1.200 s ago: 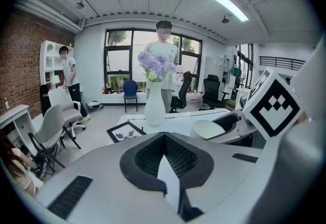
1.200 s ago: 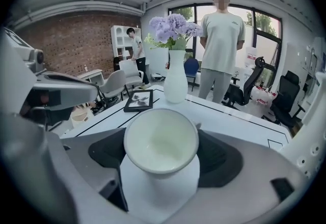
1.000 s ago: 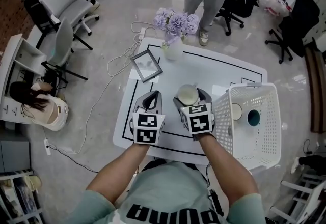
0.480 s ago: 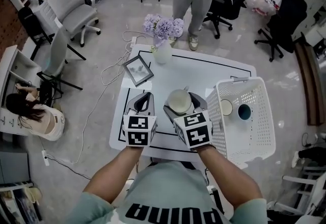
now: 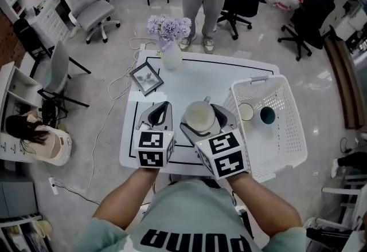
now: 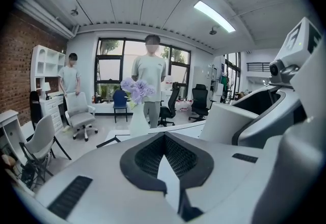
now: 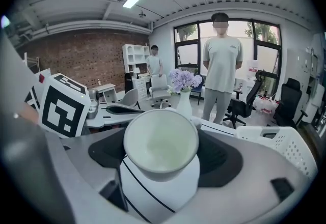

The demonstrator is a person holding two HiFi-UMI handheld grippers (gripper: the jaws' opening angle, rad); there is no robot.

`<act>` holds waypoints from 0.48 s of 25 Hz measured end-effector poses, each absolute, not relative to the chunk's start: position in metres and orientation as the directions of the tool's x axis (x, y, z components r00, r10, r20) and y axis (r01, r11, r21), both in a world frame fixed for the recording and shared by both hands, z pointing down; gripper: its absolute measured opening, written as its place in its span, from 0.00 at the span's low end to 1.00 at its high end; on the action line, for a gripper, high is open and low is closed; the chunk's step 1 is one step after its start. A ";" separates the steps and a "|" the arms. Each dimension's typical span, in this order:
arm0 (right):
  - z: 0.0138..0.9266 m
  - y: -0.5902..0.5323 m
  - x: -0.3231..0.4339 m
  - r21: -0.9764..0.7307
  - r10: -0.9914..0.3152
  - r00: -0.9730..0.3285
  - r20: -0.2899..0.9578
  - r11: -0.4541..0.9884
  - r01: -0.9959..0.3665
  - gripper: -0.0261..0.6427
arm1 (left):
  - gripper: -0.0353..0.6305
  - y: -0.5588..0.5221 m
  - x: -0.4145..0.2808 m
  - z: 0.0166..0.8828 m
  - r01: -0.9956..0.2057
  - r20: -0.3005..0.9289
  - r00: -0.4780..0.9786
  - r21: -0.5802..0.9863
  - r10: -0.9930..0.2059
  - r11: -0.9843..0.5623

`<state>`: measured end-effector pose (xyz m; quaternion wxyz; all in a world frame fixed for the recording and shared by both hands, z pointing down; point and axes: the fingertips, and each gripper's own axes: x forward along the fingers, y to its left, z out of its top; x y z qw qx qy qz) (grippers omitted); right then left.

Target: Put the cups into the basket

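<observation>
Gripping a plain white round cup (image 7: 160, 142) by its sides, mouth up and empty, the right claw (image 5: 204, 121) sits clamped over the near part of the white desk (image 5: 200, 82) with black lines, just left of the white slotted plastic basket (image 5: 287, 150). That basket stands at the desk's right edge and holds two upright cups side by side: a cream cup (image 5: 245, 111) and a dark teal cup (image 5: 267, 115). The left claw (image 5: 161, 109) is drawn together on nothing, beside the held cup. At the far left stand a white vase of purple flowers (image 5: 170, 59) and a dark picture frame (image 5: 145, 78).
</observation>
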<state>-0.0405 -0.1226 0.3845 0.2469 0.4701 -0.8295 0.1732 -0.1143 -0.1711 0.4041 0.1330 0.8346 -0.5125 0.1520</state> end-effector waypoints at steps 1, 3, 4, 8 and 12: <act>0.380 -0.120 -0.036 -0.056 -0.700 -0.433 0.568 0.492 -0.869 0.64 | 0.06 -0.169 -0.110 0.401 -0.892 0.387 0.436 0.066 -0.813 -0.447; 0.371 -0.114 -0.027 -0.057 -0.712 -0.428 0.557 0.482 -0.874 0.64 | 0.06 -0.166 -0.101 0.396 -0.884 0.378 0.453 0.072 -0.808 -0.462; 0.368 -0.112 -0.022 -0.053 -0.718 -0.424 0.552 0.477 -0.877 0.64 | 0.06 -0.164 -0.097 0.394 -0.880 0.373 0.461 0.074 -0.805 -0.470; 0.353 -0.103 0.000 -0.043 -0.742 -0.403 0.537 0.453 -0.891 0.64 | 0.06 -0.160 -0.078 0.386 -0.858 0.357 0.498 0.075 -0.790 -0.507; 0.346 -0.092 0.021 -0.037 -0.752 -0.382 0.537 0.432 -0.901 0.64 | 0.06 -0.153 -0.056 0.380 -0.834 0.350 0.535 0.074 -0.768 -0.547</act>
